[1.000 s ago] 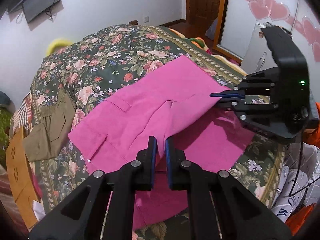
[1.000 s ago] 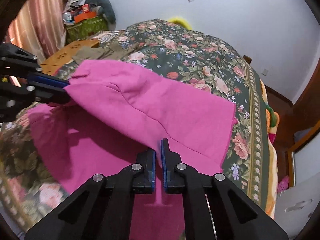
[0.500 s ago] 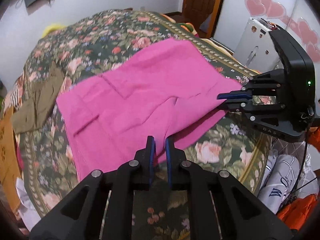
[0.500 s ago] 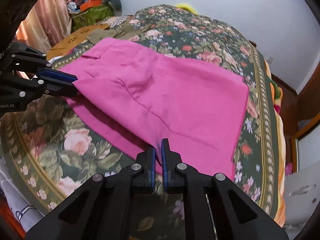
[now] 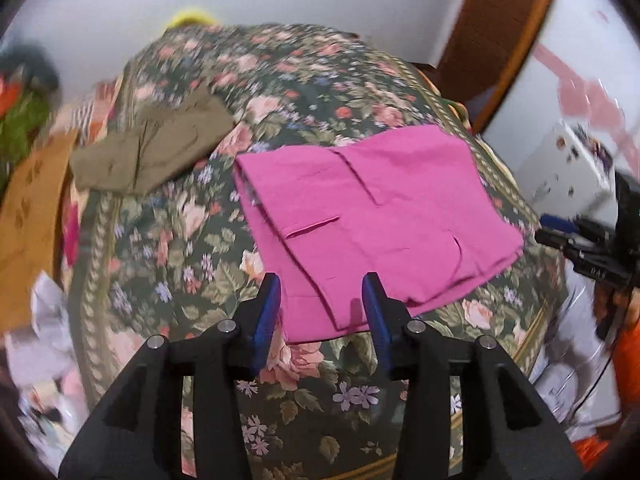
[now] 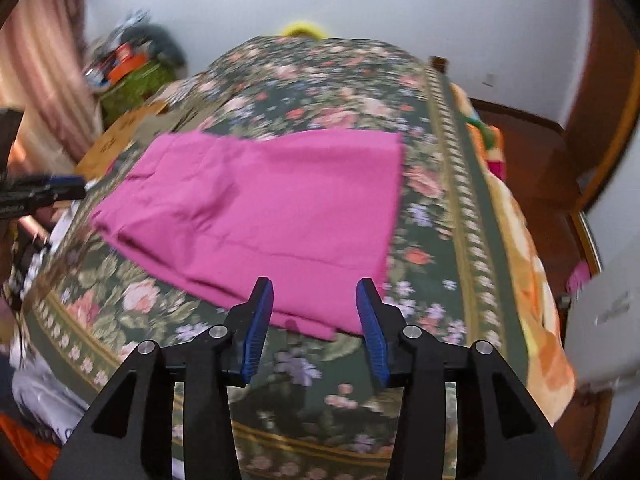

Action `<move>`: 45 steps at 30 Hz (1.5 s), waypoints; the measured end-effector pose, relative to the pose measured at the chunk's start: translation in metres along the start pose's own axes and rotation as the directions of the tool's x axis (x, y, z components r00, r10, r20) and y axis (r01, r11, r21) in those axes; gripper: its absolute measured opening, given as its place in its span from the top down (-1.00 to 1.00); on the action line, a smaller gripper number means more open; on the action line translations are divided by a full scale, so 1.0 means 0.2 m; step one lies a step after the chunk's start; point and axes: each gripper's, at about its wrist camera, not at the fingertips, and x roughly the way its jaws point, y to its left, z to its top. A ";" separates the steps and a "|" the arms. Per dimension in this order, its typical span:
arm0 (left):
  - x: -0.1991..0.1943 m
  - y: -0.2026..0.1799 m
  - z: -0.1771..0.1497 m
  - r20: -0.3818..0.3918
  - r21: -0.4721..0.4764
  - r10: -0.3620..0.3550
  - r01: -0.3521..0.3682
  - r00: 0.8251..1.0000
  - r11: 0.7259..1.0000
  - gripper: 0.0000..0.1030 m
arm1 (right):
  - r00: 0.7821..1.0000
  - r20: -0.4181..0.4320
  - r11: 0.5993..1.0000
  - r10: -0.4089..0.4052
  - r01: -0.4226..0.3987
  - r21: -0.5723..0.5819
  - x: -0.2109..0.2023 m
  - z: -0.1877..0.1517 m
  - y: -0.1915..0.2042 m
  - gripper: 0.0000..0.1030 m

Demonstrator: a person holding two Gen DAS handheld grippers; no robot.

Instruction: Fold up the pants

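Left wrist view. Left hand-held gripper [image 5: 322, 300]: jaws spread wide, nothing between them, blue pads facing each other above the near edge of the pink pants [image 5: 372, 216]. Pants lie folded in layers on the bed [image 5: 304, 76], which carries a dark green floral cover; they sit toward the bed's near right part. A slit pocket shows on the left half of the top layer. Near edge stepped, several layers showing. An olive garment [image 5: 152, 148] lies crumpled on the bed up and left of the pants, apart from them. Brown cardboard [image 5: 28, 208] at far left beside the bed. Right hand-held gripper [image 5: 560, 236] shows at the right frame edge, off the pants' right corner and not touching; its jaw state is hard to read here. Yellow object [image 5: 192, 20] behind the bed's far end. View blurred at the edges.

Right wrist view. Right hand-held gripper [image 6: 316, 312]: jaws wide apart, empty, hanging over the pants' [image 6: 272, 200] near edge. Pants flat on the bed [image 6: 320, 76], a soft crease on the left half. Left hand-held gripper [image 6: 60, 188] pokes in at the left edge, clear of the fabric. Orange blanket [image 6: 516, 232] along the bed's right side. White wall [image 6: 400, 4] behind.
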 end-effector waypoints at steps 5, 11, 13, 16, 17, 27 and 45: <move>0.11 0.02 -0.03 -0.057 -0.071 -0.063 0.059 0.996 0.996 0.17 | 1.000 -0.021 0.993 -0.007 0.009 0.117 0.06 -0.04 -0.12 0.23; 0.19 -0.06 -0.07 -0.074 -0.064 -0.060 0.055 0.995 0.996 0.47 | 0.998 -0.044 0.983 0.045 -0.036 0.182 0.15 -0.11 -0.14 0.23; 0.19 -0.09 -0.06 -0.067 -0.040 -0.028 0.026 0.997 0.999 0.60 | 0.997 -0.049 0.980 0.062 -0.051 0.192 0.18 -0.12 -0.14 0.23; 0.17 -0.10 -0.06 -0.040 -0.010 0.019 -0.019 0.999 1.000 0.79 | 0.997 -0.032 0.977 0.064 -0.056 0.208 0.20 -0.14 -0.14 0.27; 0.15 -0.10 -0.06 -0.017 -0.002 0.057 -0.057 0.998 0.998 0.82 | 0.997 -0.029 0.976 0.065 -0.058 0.209 0.20 -0.14 -0.14 0.41; 0.12 -0.03 -0.07 -0.020 -0.009 0.104 -0.104 0.994 0.995 0.86 | 0.998 -0.045 0.987 0.035 -0.027 0.155 0.20 -0.14 -0.11 0.67; 0.09 0.12 0.14 0.041 -0.060 0.103 -0.100 0.994 0.993 0.34 | 0.999 0.027 0.989 -0.031 0.027 0.144 0.12 0.13 -0.21 0.24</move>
